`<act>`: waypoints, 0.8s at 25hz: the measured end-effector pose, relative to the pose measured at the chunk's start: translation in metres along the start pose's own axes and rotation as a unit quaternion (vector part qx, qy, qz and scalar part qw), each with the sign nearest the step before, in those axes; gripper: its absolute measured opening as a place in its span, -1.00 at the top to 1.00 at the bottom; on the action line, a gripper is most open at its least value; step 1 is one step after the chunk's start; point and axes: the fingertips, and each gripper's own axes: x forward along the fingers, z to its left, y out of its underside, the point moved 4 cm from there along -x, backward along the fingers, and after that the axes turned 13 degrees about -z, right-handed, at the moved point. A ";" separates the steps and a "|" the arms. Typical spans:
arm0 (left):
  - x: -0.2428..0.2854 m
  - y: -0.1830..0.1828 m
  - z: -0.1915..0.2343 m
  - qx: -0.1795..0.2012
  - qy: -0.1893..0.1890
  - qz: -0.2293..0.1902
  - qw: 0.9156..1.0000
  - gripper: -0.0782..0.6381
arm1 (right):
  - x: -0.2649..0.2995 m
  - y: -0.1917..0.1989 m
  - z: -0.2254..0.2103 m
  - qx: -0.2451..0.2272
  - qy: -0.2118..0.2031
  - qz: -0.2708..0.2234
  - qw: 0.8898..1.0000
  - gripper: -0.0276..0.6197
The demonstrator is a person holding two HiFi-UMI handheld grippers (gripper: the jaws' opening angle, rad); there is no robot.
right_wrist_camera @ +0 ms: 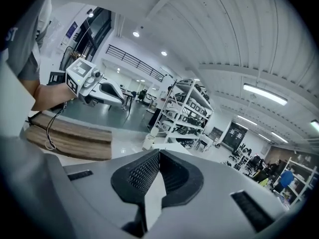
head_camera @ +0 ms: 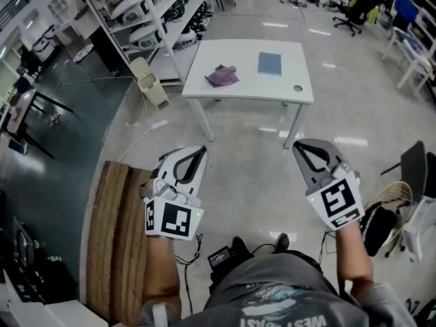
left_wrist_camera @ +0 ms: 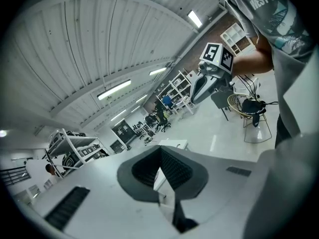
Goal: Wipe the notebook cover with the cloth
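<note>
Fingers [right_wrist_camera: 141, 175] on both grippers are clenched tip to tip, gripping nothing. Left gripper [head_camera: 199, 152] and right gripper [head_camera: 302, 147] hang low before the person, well apart from the white table [head_camera: 252, 88] ahead. On it, the crumpled purple cloth [head_camera: 223, 75] lies toward the left gripper's side. The blue notebook [head_camera: 270, 63], long axis pointing away, sits just right of the cloth.

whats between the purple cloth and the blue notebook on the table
Nothing: in the head view, only bare white tabletop lies between the crumpled purple cloth and the flat blue rectangular notebook.
</note>
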 end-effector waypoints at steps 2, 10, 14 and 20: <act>-0.003 0.004 0.005 -0.001 0.001 -0.002 1.000 0.78 | 0.005 -0.004 0.001 0.004 0.007 -0.006 1.000 0.82; -0.018 0.028 0.025 -0.004 0.006 -0.020 1.000 0.78 | 0.025 -0.015 0.010 -0.004 0.037 0.004 0.999 0.82; -0.020 0.034 0.033 -0.004 0.009 -0.032 0.999 0.78 | 0.034 -0.022 0.015 -0.012 0.044 0.008 0.999 0.82; -0.014 0.040 0.045 -0.009 0.012 -0.035 0.999 0.78 | 0.050 -0.024 0.007 -0.014 0.047 0.013 0.999 0.82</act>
